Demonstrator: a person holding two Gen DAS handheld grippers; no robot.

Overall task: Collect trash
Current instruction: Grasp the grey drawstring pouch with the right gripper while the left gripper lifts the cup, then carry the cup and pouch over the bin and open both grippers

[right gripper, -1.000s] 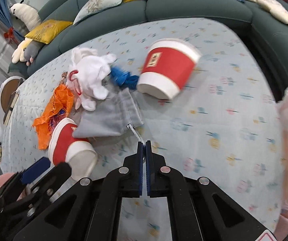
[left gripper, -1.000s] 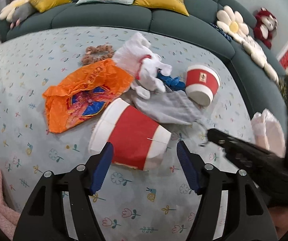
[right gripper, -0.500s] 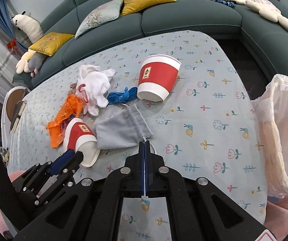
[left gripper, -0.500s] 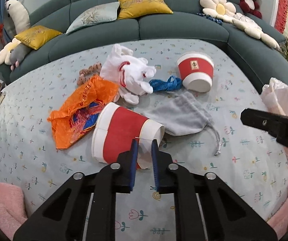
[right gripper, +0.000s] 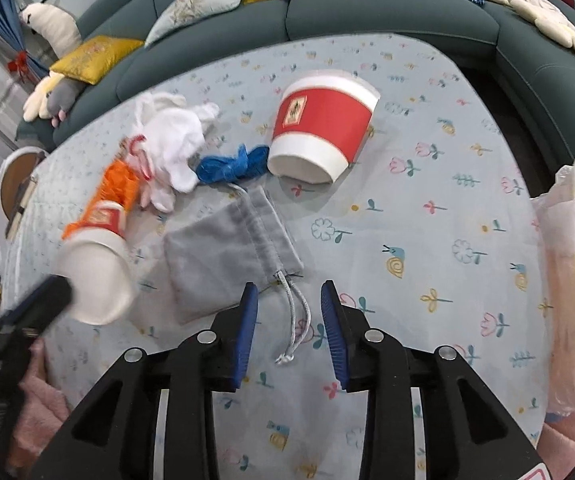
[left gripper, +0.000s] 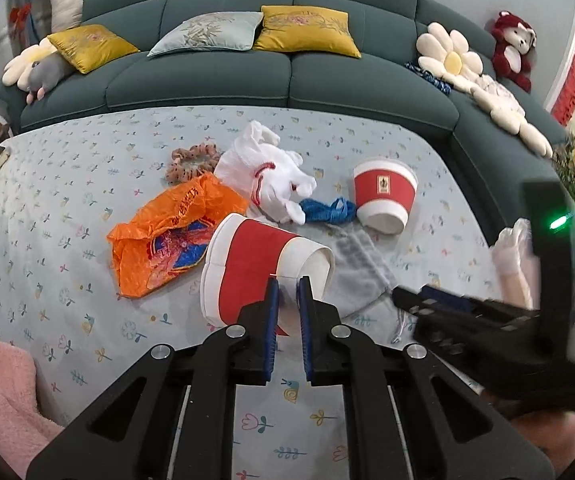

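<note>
Teal sofa (left gripper: 295, 80) behind floral tablecloth (left gripper: 67, 208); white bag (right gripper: 567, 280) cut off at right edge. Left gripper (left gripper: 287, 308) pinching cup (left gripper: 255, 268) rim; right gripper (right gripper: 289, 312) jaws just parted, astride pouch (right gripper: 227, 256) cord.

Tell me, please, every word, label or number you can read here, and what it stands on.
Nothing reads clearly.
Far red paper cup: a small cream label with a dark emblem, no legible text.
Near red paper cup: a similar label, blurred.
Orange plastic bag: yellow printed characters and a blue and red design, too crumpled to read.
</note>
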